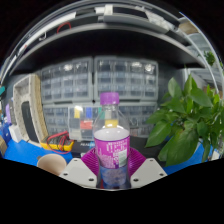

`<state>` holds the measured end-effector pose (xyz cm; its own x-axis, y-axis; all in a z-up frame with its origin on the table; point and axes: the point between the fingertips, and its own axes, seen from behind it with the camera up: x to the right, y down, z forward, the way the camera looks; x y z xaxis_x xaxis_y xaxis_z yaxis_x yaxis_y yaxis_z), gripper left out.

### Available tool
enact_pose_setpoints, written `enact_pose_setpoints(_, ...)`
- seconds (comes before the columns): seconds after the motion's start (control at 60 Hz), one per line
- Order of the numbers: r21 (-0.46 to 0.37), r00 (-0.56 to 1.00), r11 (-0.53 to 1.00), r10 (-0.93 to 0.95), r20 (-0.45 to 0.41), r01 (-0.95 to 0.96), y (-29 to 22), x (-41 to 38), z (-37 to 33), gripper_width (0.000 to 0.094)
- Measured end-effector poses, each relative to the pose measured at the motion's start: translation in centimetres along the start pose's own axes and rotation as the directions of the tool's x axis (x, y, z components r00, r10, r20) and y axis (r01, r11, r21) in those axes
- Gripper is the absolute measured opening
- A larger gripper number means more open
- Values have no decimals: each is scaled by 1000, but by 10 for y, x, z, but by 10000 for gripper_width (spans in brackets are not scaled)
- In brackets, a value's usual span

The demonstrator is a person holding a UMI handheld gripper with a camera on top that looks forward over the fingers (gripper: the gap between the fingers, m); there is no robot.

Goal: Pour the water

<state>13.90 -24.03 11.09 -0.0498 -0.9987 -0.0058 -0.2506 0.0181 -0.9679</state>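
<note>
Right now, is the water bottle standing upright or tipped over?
Upright. The bottle stands vertical between the gripper's fingers, its purple cap at the top and still on, label level.

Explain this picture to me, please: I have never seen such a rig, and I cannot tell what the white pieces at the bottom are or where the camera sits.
The camera rides on a hand-held two-finger gripper and looks forward along its fingers; those are the white pieces, and the pink on their inner faces is their pads. Between them stands a clear bottle with a purple cap and pink label. The fingers appear to close on it from both sides. A leafy green plant stands beside it. The surface is blue. Behind are drawer cabinets.
</note>
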Motion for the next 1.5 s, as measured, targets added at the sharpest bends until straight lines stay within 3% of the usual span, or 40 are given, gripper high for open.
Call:
enact_pose_setpoints(0.233,62,997,995,74,-7,-73,0,6,-9,380)
enact_pose_setpoints(0.417,29,997,997,76,-25,-75,5,5,-16,528)
enact_pose_setpoints(0.483,11,997,998,66,-38,-66,8,5,-23,660)
enact_pose_setpoints(0.75,-113,999,993,39,-38,-43,41,-19,-95,656)
enact_pose_setpoints(0.9,-162,999,986,43,-23,-46,30,-48,-152,659)
enact_pose_setpoints(1.217,-134,999,991,11,40,-6,-30,-119,-231,661)
enact_pose_setpoints(1.5,-153,1000,988,-7,24,10,-41,-136,-260,665)
